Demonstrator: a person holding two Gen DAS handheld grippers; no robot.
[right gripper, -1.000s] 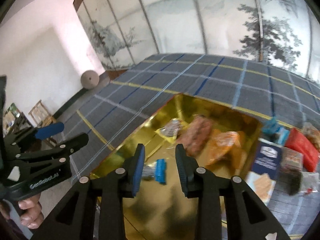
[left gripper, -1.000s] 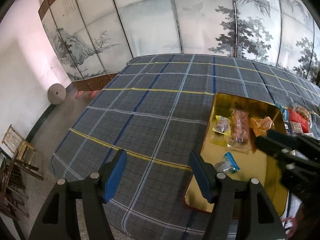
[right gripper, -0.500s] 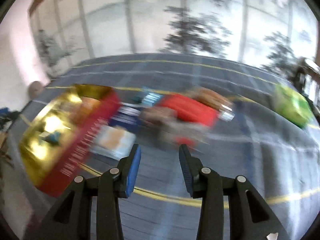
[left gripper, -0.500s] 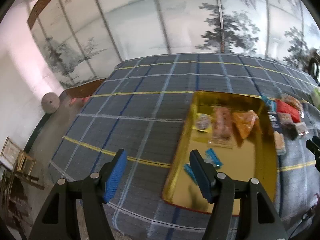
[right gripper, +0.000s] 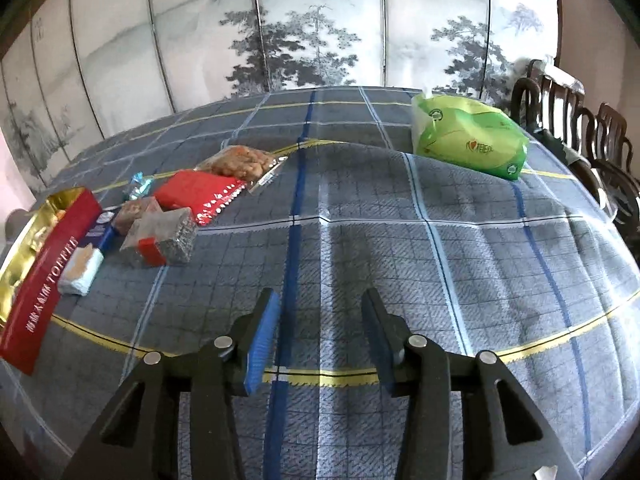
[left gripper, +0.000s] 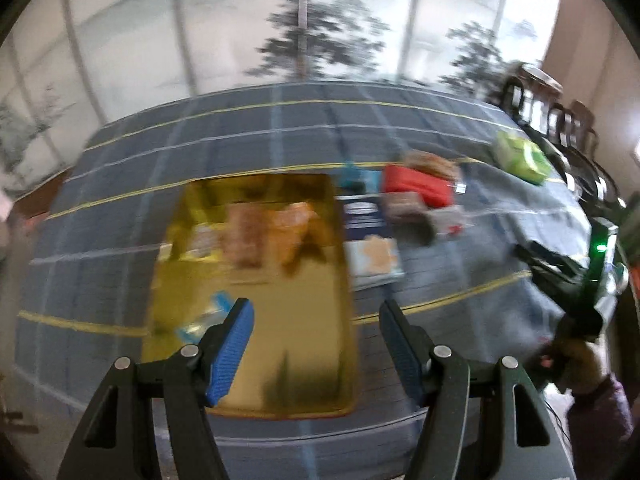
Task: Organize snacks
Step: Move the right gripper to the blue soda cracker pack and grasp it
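Snacks lie in two groups on the plaid-cloth table (right gripper: 400, 240). At 9 o'clock in the right wrist view sits a shallow gold-lined tin (right gripper: 24, 240) with a red outer wall; the blurred left wrist view shows orange-toned packets (left gripper: 264, 232) and a small blue-ended wrapper (left gripper: 208, 316) inside it. Just right of the tin, close together, lie a pale packet (right gripper: 80, 272), a grey block with a red band (right gripper: 160, 240), a flat glossy red pouch (right gripper: 198, 194) and a clear bag of brown pieces (right gripper: 244, 162). A puffy green bag (right gripper: 468, 142) sits well apart at 1 o'clock. Left tongs (left gripper: 316, 344) gape wide above the tin, holding nothing. Right tongs (right gripper: 320, 340) stand parted over bare cloth, empty.
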